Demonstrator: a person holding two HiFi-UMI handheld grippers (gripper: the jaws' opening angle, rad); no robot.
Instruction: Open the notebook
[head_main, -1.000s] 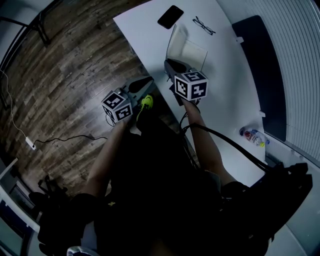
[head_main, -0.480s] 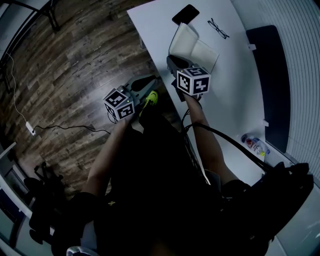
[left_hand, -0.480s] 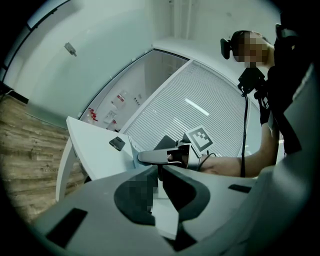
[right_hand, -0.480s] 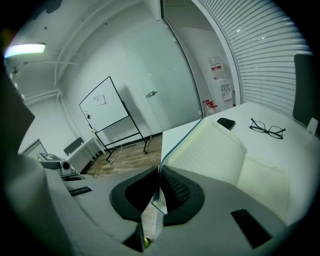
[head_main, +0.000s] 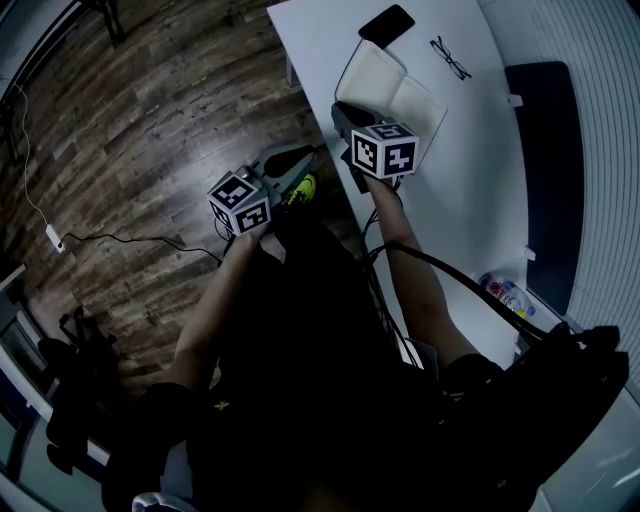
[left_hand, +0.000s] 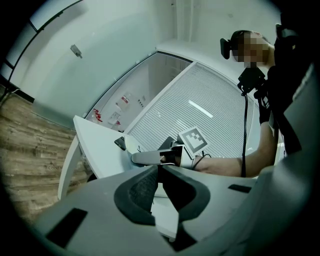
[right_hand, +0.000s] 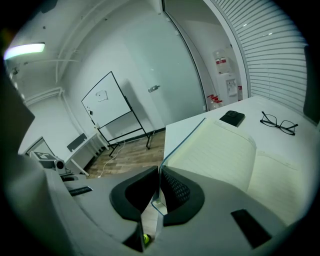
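Right gripper (right_hand: 159, 174) clamps the notebook (right_hand: 225, 155) cover's left edge at the table (head_main: 470, 170) edge, spine running away rightward; left gripper (left_hand: 159, 167) closed, empty, farther off.

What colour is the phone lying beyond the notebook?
Black. The phone, just past the notebook, shows best in the head view.

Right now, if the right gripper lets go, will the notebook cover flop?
Likely fairly stiff: the cover runs straight from the right gripper. Probably light, since a thin edge pinch holds it raised. Pages in the notebook bulge near the spine, so it may fall open.
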